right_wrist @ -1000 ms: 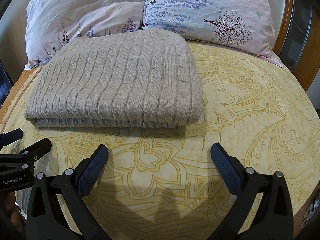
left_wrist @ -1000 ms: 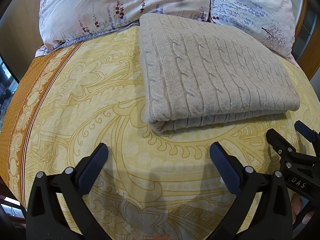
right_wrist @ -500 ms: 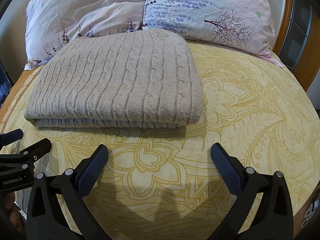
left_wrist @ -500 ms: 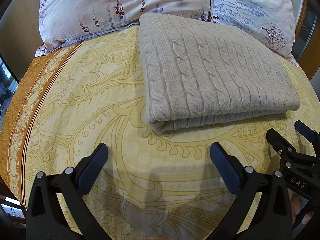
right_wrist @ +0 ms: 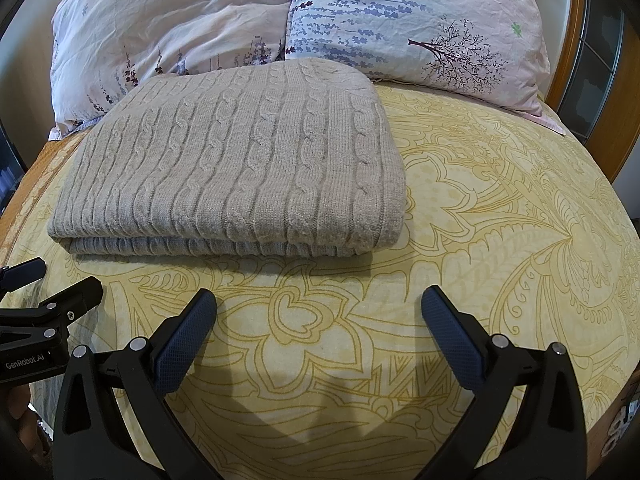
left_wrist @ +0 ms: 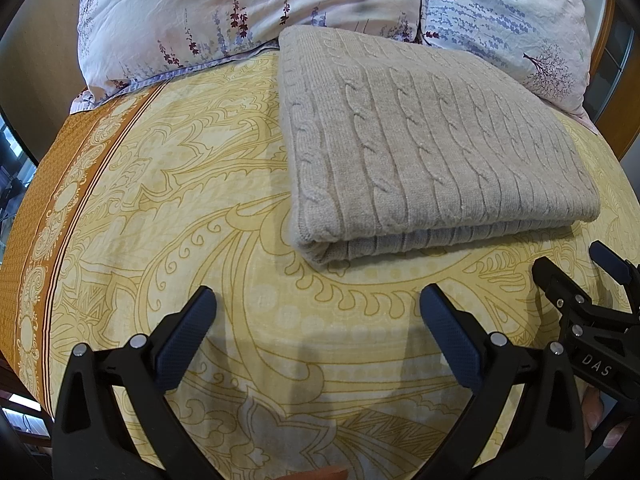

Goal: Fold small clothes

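A beige cable-knit sweater (left_wrist: 432,152) lies folded into a flat rectangle on the yellow patterned bedspread (left_wrist: 192,208), its far edge touching the pillows. My left gripper (left_wrist: 316,312) hovers open and empty just short of the sweater's near left corner. The right gripper (right_wrist: 320,312) also stands open with nothing in it, short of the sweater (right_wrist: 240,156) near its right front corner. Each gripper shows at the other view's edge: the right gripper (left_wrist: 580,268) at lower right, the left gripper (right_wrist: 52,284) at lower left.
Two floral pillows (right_wrist: 168,28) (right_wrist: 424,20) lean at the head of the bed. A wooden headboard (right_wrist: 612,92) curves along the right. The bedspread's orange border (left_wrist: 44,208) marks the left edge. Bare bedspread (right_wrist: 500,216) stretches right of the sweater.
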A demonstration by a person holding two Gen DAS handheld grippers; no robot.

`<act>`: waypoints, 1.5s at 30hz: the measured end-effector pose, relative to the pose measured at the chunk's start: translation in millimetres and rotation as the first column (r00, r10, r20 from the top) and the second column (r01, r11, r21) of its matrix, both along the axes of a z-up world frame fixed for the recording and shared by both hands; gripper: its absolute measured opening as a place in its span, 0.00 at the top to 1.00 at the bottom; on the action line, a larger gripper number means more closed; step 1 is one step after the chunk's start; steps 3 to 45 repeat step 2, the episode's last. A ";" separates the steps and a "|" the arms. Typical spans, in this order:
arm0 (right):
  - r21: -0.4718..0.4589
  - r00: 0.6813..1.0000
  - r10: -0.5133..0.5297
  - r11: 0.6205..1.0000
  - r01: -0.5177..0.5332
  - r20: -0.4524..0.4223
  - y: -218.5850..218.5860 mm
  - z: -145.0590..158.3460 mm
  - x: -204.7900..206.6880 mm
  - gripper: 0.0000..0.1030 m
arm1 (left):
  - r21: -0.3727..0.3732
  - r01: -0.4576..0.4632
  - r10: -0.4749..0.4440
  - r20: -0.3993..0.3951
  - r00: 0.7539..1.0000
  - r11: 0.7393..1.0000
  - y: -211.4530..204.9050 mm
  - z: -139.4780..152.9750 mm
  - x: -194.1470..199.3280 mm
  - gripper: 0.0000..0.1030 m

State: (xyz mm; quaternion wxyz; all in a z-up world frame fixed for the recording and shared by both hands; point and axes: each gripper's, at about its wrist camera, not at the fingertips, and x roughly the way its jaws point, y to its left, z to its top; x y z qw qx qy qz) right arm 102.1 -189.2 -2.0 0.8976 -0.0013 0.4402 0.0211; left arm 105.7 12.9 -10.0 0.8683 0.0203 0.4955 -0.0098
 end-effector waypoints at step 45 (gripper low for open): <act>0.000 1.000 0.000 1.000 0.000 0.000 -0.1 -0.1 -0.3 0.01 | 0.000 0.001 -0.001 -0.001 1.000 1.000 0.0 -0.2 0.1 0.02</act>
